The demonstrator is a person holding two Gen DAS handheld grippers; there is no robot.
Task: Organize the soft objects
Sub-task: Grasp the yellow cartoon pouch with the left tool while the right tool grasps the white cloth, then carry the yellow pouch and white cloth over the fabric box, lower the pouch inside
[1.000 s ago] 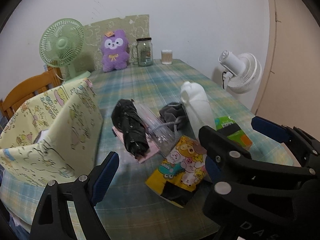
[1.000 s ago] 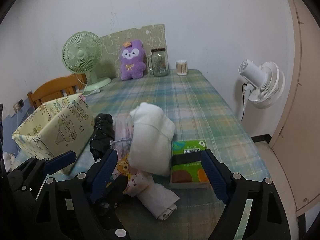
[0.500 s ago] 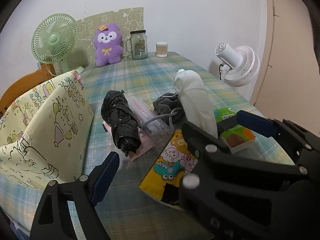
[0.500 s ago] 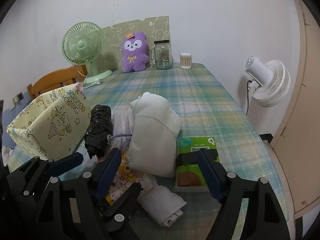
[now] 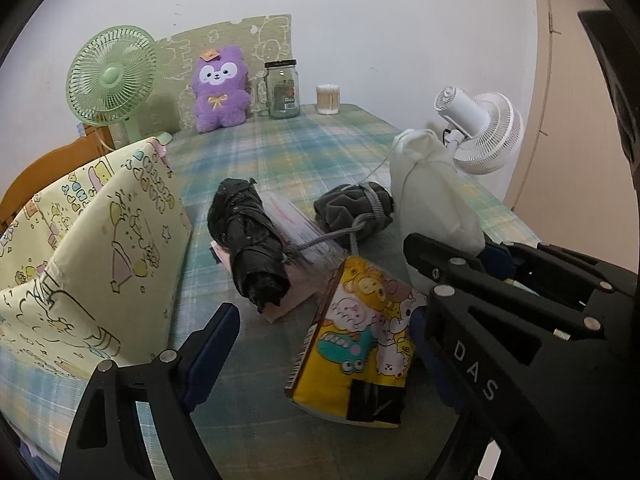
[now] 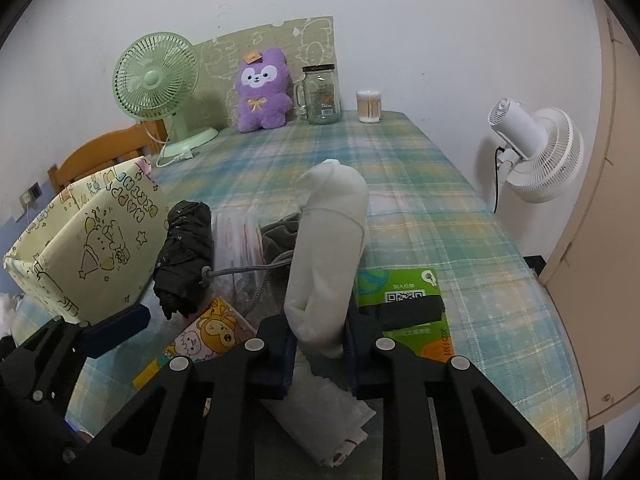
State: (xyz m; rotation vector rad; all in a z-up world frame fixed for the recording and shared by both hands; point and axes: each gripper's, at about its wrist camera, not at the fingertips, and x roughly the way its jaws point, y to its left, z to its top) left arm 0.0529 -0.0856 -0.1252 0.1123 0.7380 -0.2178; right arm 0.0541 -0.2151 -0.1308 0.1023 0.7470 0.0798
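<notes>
— White drawstring pouch [image 6: 328, 248]: standing up on end near the front of the plaid tablecloth [image 6: 420, 184], lower end pinched between the blue pads of the right gripper [image 6: 318, 354]. Jaws just drawn in, now clenched on the pouch.

— And the left gripper [image 5: 320, 340]?

— Spread wide, nothing between the fingers, hovering above the yellow cartoon packet [image 5: 360, 332].

— Around the pouch?

— Just left of it, a grey bundle [image 5: 352, 208] with a grey cord [image 6: 248, 270], a clear plastic bag [image 6: 236, 232], then a black folded umbrella [image 6: 186, 256]. Just right, a green tissue pack [image 6: 404, 300] lying flat. In front, a white rolled cloth [image 6: 320, 412] under the right gripper.

— Further out?

— Pale yellow fabric box [image 6: 88, 240] with cartoon print at the left edge. Against the back wall: green fan [image 6: 156, 80], purple plush [image 6: 262, 92], glass jar [image 6: 320, 94], cotton swab tub [image 6: 369, 106]. White fan [image 6: 536, 152] off the right side of the table.
</notes>
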